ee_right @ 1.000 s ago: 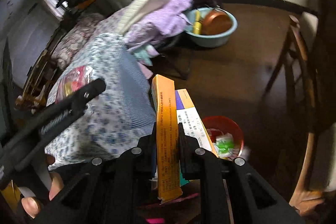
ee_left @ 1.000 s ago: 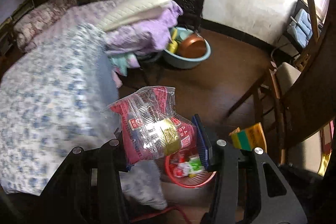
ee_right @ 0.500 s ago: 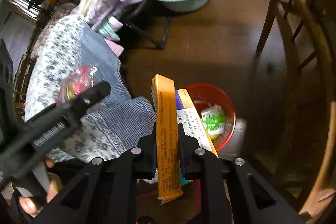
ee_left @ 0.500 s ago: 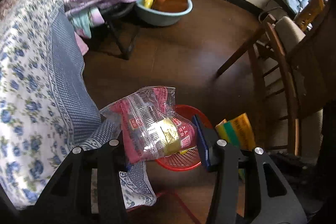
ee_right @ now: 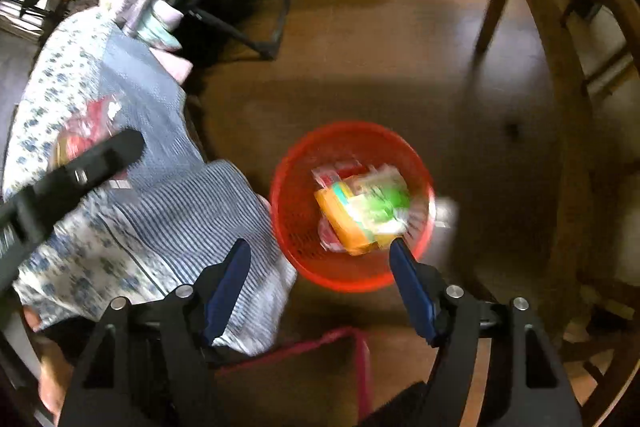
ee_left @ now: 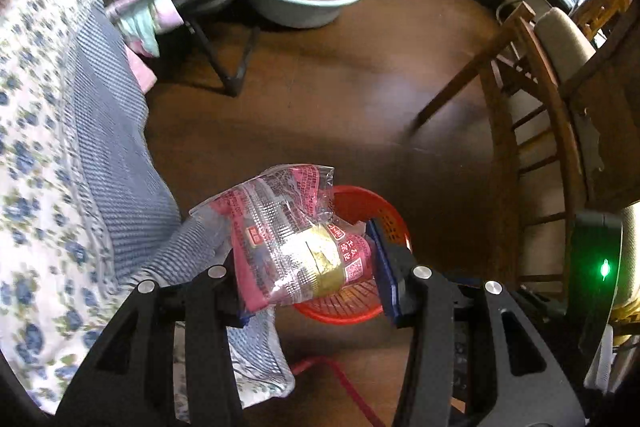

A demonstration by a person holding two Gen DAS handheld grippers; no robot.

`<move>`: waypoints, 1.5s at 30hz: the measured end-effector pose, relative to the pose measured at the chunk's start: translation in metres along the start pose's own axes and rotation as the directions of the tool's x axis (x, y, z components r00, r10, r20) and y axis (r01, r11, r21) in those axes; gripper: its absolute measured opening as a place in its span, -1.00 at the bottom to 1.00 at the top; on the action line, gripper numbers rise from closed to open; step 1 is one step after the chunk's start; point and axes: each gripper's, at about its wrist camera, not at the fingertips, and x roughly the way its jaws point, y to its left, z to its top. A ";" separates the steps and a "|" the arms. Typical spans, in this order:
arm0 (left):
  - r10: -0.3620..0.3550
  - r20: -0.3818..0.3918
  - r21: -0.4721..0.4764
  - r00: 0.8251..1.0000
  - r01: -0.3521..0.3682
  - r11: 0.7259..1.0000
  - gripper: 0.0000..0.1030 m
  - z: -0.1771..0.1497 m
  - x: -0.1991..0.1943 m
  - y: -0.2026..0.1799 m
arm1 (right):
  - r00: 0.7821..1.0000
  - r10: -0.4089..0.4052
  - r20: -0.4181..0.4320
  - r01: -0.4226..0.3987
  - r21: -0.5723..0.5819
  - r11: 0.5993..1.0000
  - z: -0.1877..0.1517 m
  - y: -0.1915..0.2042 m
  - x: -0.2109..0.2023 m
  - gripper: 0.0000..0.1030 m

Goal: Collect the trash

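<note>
Left wrist view: the floral bedspread point(ee_left: 60, 147) drapes at the far left, and the left gripper point(ee_left: 308, 267) pinches a crinkled pink snack wrapper point(ee_left: 296, 239) between its blue pads, held above the red basket point(ee_left: 384, 219) on the dark wooden floor point(ee_left: 320, 99). Further right stands a wooden chair point(ee_left: 532, 147). In the right wrist view, the right gripper point(ee_right: 320, 263) hangs with jaws spread wide and bare over the basket, where an orange box point(ee_right: 344, 219) lies blurred among other wrappers.
</note>
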 end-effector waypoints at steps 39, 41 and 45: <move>-0.040 -0.004 -0.008 0.999 0.040 0.999 0.66 -0.026 -0.019 -0.044 | 0.999 -0.048 -0.014 0.047 -0.035 0.998 -0.054 -0.046 -0.003 0.74; -0.001 0.055 -0.011 0.999 0.002 1.000 0.75 -0.036 -0.045 -0.044 | 0.998 -0.053 0.039 0.056 -0.079 0.995 -0.057 -0.036 -0.015 0.80; 0.051 0.159 -0.015 0.986 -0.050 0.999 0.83 -0.062 -0.091 -0.044 | 0.987 -0.077 0.144 0.099 -0.155 0.983 -0.065 -0.016 -0.048 0.86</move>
